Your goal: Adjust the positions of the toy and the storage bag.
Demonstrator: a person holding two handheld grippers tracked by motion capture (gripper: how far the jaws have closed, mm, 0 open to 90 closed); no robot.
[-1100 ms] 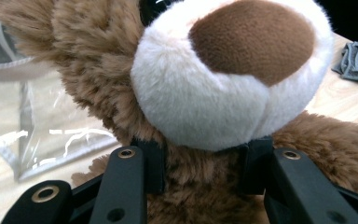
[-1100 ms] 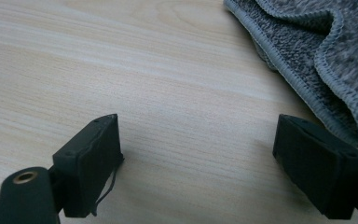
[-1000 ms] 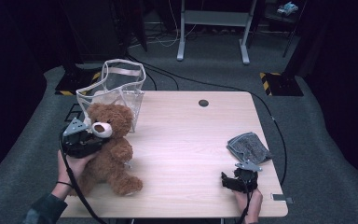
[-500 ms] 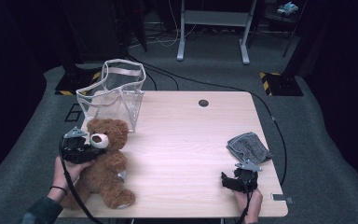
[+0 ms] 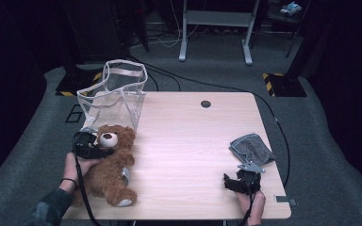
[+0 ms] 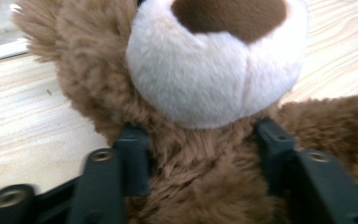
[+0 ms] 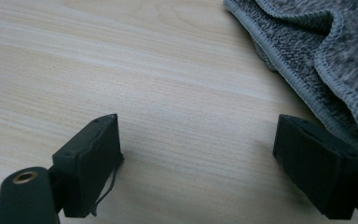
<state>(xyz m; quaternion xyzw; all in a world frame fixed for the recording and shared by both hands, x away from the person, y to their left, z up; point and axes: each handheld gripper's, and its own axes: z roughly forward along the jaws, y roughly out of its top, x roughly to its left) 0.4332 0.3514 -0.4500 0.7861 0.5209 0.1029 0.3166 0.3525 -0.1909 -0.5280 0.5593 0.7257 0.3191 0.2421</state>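
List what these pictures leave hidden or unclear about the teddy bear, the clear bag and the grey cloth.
- Teddy bear: left gripper view cuts off its eyes and legs at the frame edges.
- Clear bag: high view, too small and glary to judge contents.
- Grey cloth: right gripper view cuts it at the edge; folds hide its underside.
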